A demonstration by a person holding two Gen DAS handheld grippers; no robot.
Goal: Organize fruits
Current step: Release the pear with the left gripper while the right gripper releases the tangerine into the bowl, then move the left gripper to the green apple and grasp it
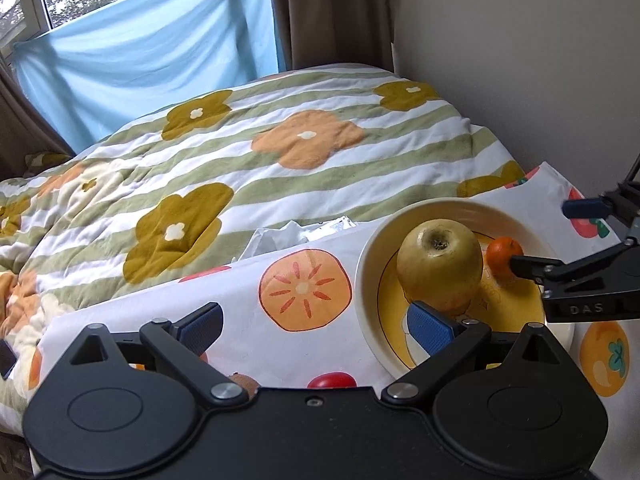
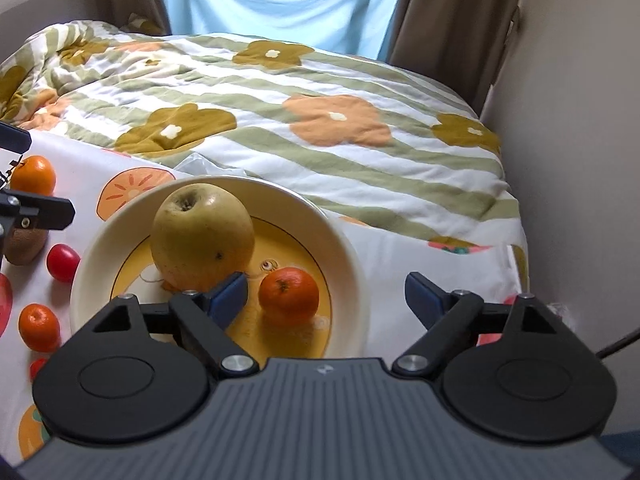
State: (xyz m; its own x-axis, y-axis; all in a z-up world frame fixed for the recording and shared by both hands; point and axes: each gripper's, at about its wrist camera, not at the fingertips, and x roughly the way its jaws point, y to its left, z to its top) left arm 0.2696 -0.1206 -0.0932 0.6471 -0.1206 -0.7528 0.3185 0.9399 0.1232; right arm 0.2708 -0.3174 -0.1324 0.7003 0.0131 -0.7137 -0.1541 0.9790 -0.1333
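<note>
In the left wrist view, we see only the top of a red tomato (image 1: pixel 331 380) and a brown bit of kiwi (image 1: pixel 245 382) behind our gripper's black body. The big pear (image 1: pixel 440 264) hides part of the small orange (image 1: pixel 503 255). In the right wrist view, the left gripper (image 2: pixel 24 176) is cut off by the edge, and it covers part of the kiwi (image 2: pixel 23 245).

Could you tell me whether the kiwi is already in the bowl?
No, the kiwi lies on the cloth outside the bowl, which holds only the pear and one tangerine.
</note>
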